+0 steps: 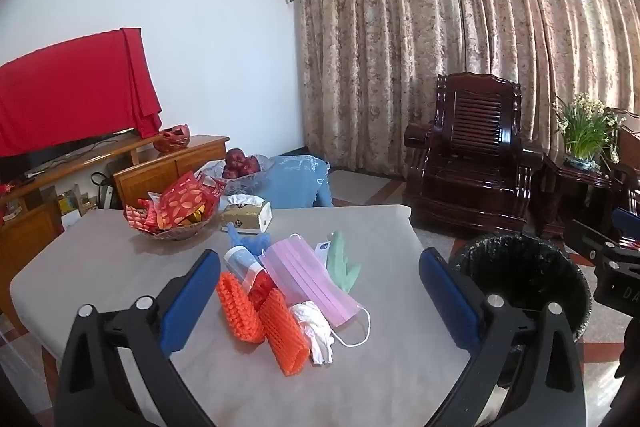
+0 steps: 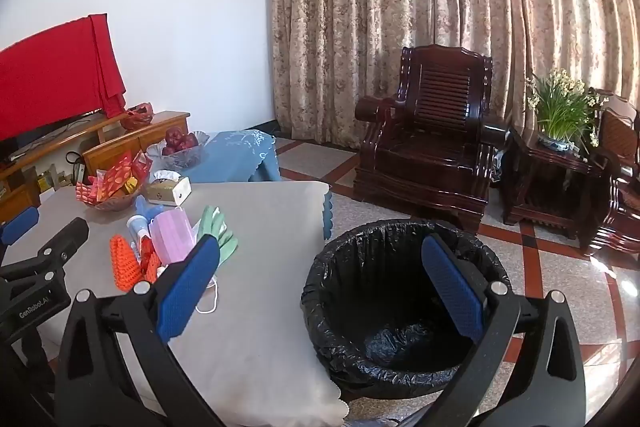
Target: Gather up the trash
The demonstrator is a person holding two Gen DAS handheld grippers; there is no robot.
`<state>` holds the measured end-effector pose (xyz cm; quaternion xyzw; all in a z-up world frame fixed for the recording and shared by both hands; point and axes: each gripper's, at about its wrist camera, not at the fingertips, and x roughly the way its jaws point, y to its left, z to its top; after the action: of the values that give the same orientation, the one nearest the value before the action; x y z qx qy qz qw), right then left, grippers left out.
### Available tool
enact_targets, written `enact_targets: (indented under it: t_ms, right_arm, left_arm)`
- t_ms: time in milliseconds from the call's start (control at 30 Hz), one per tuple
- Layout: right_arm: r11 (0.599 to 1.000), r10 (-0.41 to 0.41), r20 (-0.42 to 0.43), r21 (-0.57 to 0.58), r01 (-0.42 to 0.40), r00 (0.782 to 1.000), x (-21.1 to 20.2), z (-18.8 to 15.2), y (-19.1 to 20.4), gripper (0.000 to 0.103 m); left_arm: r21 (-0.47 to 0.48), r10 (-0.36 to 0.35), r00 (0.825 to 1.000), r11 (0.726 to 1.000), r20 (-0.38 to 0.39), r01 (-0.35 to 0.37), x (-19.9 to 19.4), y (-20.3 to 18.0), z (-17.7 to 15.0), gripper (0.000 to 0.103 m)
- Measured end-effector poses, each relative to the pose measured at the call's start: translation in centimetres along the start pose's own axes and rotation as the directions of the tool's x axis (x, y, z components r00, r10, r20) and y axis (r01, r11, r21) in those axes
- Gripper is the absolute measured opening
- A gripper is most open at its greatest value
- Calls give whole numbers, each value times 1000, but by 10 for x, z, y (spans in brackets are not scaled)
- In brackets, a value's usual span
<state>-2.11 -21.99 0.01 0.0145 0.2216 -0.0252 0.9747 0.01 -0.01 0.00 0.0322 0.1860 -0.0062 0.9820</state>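
Observation:
A pile of trash lies on the grey table (image 1: pixel 100 267): two orange foam nets (image 1: pixel 240 311), a crumpled white tissue (image 1: pixel 316 327), a pink face mask (image 1: pixel 308 279), a green glove (image 1: pixel 340 261), a blue glove (image 1: pixel 248 241) and a clear cup (image 1: pixel 240 263). My left gripper (image 1: pixel 319 259) hangs open just in front of the pile, touching nothing. The bin with a black bag (image 2: pixel 400 307) stands on the floor right of the table. My right gripper (image 2: pixel 320 247) is open, with one finger over the table's corner and the other over the bin.
At the table's far end stand a basket of red packets (image 1: pixel 172 215), a tissue box (image 1: pixel 246 215) and a glass bowl of apples (image 1: pixel 240 167). A dark wooden armchair (image 2: pixel 432 147) and a side table with a plant (image 2: pixel 560 115) stand past the bin.

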Motion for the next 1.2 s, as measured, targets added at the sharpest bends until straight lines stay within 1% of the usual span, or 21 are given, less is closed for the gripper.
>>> enact_targets:
  t_ms: [133,1200]
  right_arm:
    - [1000,-2,0,3,2,1000,-1,-2,-5,98]
    - [1000,-4,-5,1,4,1000,-3,1,-3,98]
  left_arm:
    - [-3,-1,1000,1000,-1,1,0,0,0,97]
    - [-4,-3,1000,1000,-2,3,0,0,0,97]
